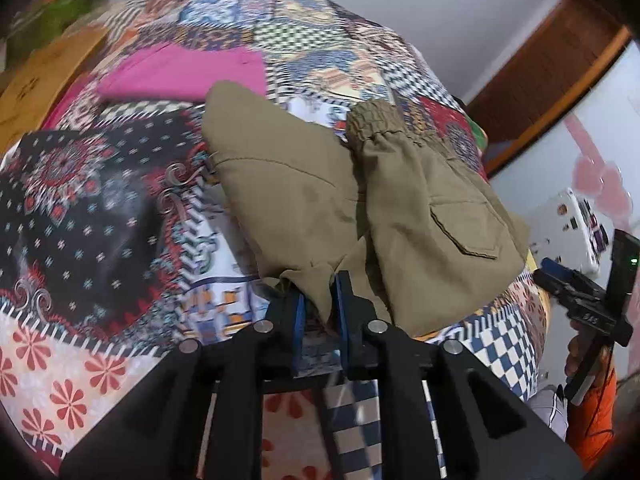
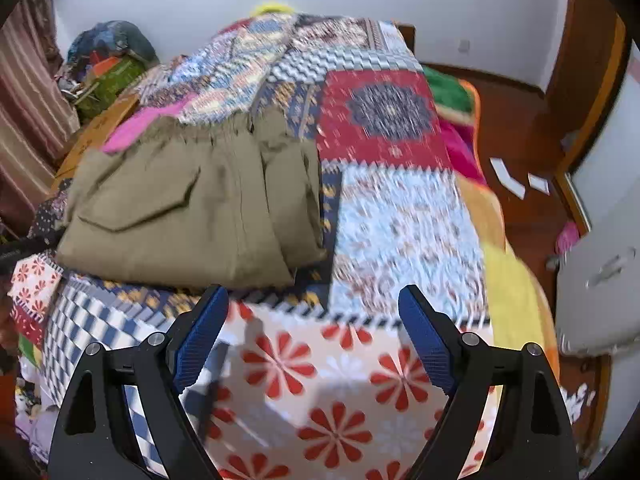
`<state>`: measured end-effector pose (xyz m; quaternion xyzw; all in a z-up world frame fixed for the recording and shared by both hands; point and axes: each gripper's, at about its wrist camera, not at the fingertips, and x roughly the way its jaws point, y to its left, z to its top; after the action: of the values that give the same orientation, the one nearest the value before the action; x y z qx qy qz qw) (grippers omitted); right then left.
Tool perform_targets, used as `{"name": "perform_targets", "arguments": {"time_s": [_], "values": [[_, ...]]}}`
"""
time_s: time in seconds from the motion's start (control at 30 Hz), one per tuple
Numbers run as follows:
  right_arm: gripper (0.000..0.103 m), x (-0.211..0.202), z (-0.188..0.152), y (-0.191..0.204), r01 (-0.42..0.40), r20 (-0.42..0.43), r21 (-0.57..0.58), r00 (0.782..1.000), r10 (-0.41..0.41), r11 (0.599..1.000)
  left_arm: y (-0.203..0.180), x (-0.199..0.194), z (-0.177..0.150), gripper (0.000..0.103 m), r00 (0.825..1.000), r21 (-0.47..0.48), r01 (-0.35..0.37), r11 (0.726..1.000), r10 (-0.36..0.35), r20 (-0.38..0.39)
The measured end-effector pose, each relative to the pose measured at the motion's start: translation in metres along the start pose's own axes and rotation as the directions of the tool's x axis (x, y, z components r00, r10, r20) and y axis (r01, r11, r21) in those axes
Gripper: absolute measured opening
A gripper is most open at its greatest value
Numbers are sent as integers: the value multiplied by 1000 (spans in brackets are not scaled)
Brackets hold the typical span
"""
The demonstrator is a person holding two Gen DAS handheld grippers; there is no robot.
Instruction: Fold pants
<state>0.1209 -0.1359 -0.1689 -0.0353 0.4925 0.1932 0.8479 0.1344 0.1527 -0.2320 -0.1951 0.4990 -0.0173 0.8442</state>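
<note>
Bed [image 2: 404,216] covered with patchwork quilt [image 2: 384,120] of many patterns: red flowers near the front edge, blue-white checks, a red square with dark medallion farther back. On the quilt, olive pants [image 2: 180,208], partly folded, waistband toward the far end. Just behind the pants, touching them, a pink cloth [image 1: 188,76], lying flat. Along the quilt's right edge, a yellow-orange blanket [image 2: 508,280], partly under it.
</note>
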Motion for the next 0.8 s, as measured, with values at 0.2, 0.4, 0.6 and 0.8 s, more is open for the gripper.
{"name": "perform_targets", "arguments": {"time_s": [0.2, 0.4, 0.6, 0.8], "values": [[84, 2, 25, 15, -18, 73, -39, 997, 21, 999, 18, -6, -4, 41, 995, -22, -95, 995, 96, 28], [77, 30, 23, 3, 22, 13, -59, 1000, -21, 998, 40, -7, -10, 44, 981, -44, -193, 980, 193, 7], [72, 10, 30, -21, 37, 40, 19, 999, -37, 999, 39, -31, 14, 44, 981, -56, -177, 983, 181, 64], [43, 12, 63, -4, -58, 78, -41, 995, 61, 997, -19, -37, 62, 44, 983, 70, -112, 991, 100, 156]]}}
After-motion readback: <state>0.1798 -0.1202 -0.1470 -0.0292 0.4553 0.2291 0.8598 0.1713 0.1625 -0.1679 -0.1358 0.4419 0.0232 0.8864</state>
